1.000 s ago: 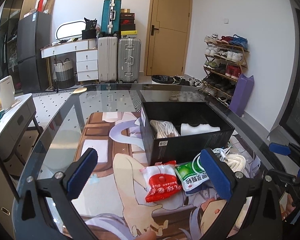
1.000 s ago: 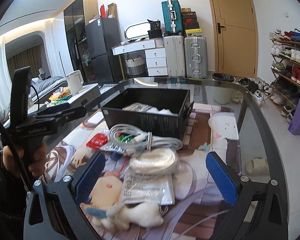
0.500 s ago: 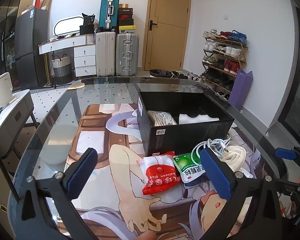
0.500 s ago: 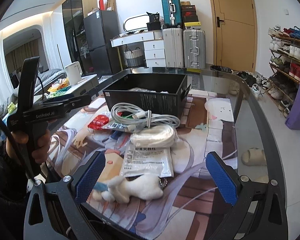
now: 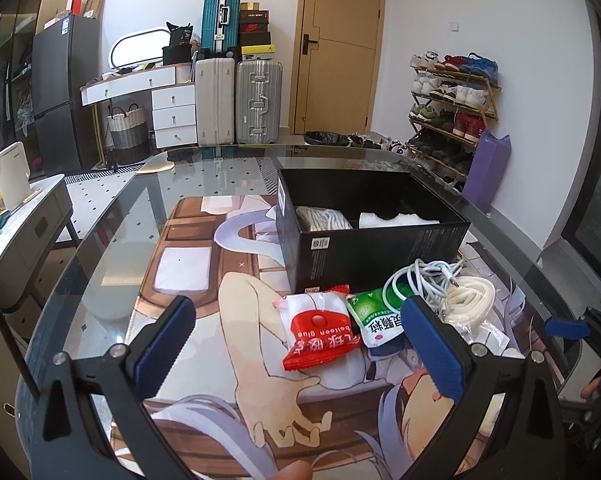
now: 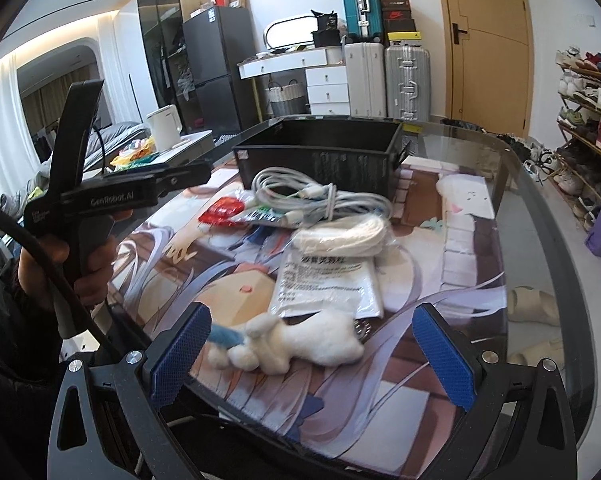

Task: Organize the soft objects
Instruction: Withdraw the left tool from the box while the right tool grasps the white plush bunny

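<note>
While both grippers hang spread and empty, the soft things wait outside the black box (image 5: 374, 240).
Left wrist: left gripper (image 5: 300, 344) faces the red packet (image 5: 318, 332). Right wrist: right gripper (image 6: 312, 354) brackets the plush toy (image 6: 300, 344) (near the mat's edge); a careless pinch could nudge it off the table.

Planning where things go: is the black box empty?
No. The black box is open-topped and already holds a rope bundle and something white.
</note>
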Tool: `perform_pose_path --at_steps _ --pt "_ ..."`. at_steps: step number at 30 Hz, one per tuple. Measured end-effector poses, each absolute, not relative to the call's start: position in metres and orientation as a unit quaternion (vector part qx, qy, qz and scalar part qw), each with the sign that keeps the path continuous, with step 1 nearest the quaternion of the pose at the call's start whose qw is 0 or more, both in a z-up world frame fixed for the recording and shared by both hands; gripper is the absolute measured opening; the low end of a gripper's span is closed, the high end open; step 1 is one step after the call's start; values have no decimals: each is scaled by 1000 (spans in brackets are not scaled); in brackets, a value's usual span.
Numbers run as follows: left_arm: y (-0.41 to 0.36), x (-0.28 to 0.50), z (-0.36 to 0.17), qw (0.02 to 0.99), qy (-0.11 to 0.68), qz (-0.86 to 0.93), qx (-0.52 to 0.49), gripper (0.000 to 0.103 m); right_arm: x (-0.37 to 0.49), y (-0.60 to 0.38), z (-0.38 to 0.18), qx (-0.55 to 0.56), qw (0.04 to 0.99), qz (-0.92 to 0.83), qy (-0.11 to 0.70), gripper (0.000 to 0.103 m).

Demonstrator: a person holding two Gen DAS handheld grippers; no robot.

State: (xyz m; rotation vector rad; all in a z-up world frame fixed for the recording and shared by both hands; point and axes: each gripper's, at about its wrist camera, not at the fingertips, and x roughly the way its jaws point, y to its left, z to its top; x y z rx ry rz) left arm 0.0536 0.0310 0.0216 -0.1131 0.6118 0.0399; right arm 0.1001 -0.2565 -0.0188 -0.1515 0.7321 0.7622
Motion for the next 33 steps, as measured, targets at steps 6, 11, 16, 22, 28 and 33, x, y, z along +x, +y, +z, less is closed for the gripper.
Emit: perform_pose_path --at_steps 6,11,16,22,28,33 --pt "28 53 22 953 299 16 -56 103 94 -254 -27 -71 854 372 357 102" --pt "26 53 22 952 300 15 -53 103 97 -253 -31 -62 852 373 362 102" --pt "25 52 22 952 300 15 -53 103 103 -252 -37 -54 850 369 371 102" --pt "25 53 20 951 303 16 -54 103 110 -251 -44 -37 843 372 388 102" --pt "27 54 19 951 304 16 -54 103 107 -247 -47 -50 844 374 382 102" --pt "28 55 18 950 306 16 -53 103 106 -244 -47 -61 845 372 380 102"
